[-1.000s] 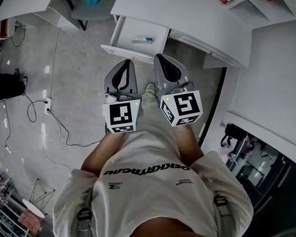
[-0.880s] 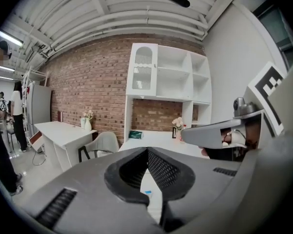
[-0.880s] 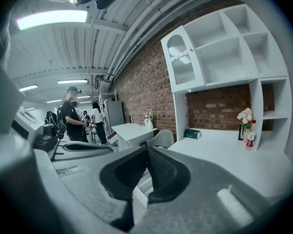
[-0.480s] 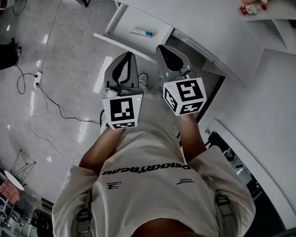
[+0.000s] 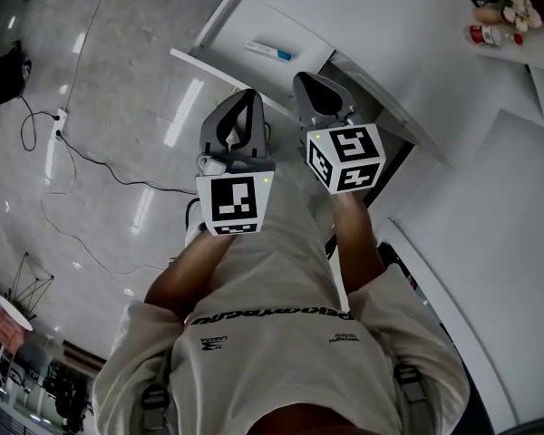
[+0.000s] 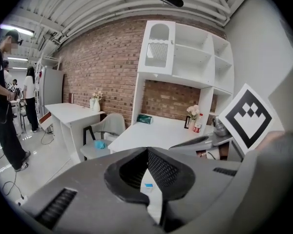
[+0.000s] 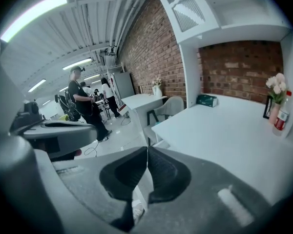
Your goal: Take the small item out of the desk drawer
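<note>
White desk (image 5: 381, 25) and its open drawer (image 5: 240, 21) sit closer than a second ago, since I've stepped in with both tools raised. Left gripper (image 5: 250, 98) and right gripper (image 5: 311, 80) are pinched together on nothing. The small item (image 5: 267, 51) lies in the drawer, unreached. Its label's too tiny to read, and the shirt print (image 5: 270, 315) is upside down and garbled.

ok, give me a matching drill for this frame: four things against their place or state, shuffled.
1. small box
2. drawer
3. left gripper
4. red-capped bottle

A. jaws together, nothing between them
B. on the desk, beside the flowers
C. pulled open
D. lying in the drawer

Pairs: 1-D, 2-C, 3-A, 4-B.
</note>
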Tool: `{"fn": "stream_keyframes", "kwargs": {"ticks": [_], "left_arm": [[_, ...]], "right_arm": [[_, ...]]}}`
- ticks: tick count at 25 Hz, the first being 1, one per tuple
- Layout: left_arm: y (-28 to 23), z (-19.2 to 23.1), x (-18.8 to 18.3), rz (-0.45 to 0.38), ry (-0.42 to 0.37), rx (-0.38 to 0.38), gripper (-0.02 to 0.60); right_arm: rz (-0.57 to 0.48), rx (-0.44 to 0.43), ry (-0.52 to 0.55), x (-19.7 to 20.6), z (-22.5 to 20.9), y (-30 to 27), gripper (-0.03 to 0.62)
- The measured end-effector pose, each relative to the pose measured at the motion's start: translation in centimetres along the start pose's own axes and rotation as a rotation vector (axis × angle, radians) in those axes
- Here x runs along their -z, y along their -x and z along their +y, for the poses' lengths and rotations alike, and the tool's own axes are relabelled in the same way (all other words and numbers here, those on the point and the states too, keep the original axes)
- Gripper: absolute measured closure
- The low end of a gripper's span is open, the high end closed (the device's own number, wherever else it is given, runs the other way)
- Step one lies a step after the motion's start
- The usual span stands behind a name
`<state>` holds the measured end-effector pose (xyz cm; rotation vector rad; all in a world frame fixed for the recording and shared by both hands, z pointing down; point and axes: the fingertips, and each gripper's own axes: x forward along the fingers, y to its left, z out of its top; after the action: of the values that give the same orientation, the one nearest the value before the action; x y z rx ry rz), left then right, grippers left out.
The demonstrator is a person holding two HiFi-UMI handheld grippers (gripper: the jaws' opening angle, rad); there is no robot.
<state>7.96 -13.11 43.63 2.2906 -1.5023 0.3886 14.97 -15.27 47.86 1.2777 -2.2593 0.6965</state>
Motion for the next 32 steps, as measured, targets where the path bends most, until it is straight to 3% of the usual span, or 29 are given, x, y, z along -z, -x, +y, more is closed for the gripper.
{"fn": "stream_keyframes", "kwargs": {"ticks": [5,15,23,32], "left_arm": [[-2.2,0.7,1.3,0.017,0.036,-0.003,0.584],[-5.4,3.1,4.4,0.066,0.066,-0.009,0.584],[-6.7,4.5,6.7,0.111,0.045,0.003,0.584],[-7.6,4.1,8.3,0.138,0.048,0.027,0.584]], "right_arm": [[0.079,-0.009,0.091,2.1,-1.2,-3.7,0.600],[0.212,-0.068,0.138,5.5,-2.4,-10.9,0.548],[0.340,-0.075,0.355,8.8,-3.5,-15.3,0.499],[0.416,-0.104,0.522,12.5,-4.3,-19.4,0.465]]}}
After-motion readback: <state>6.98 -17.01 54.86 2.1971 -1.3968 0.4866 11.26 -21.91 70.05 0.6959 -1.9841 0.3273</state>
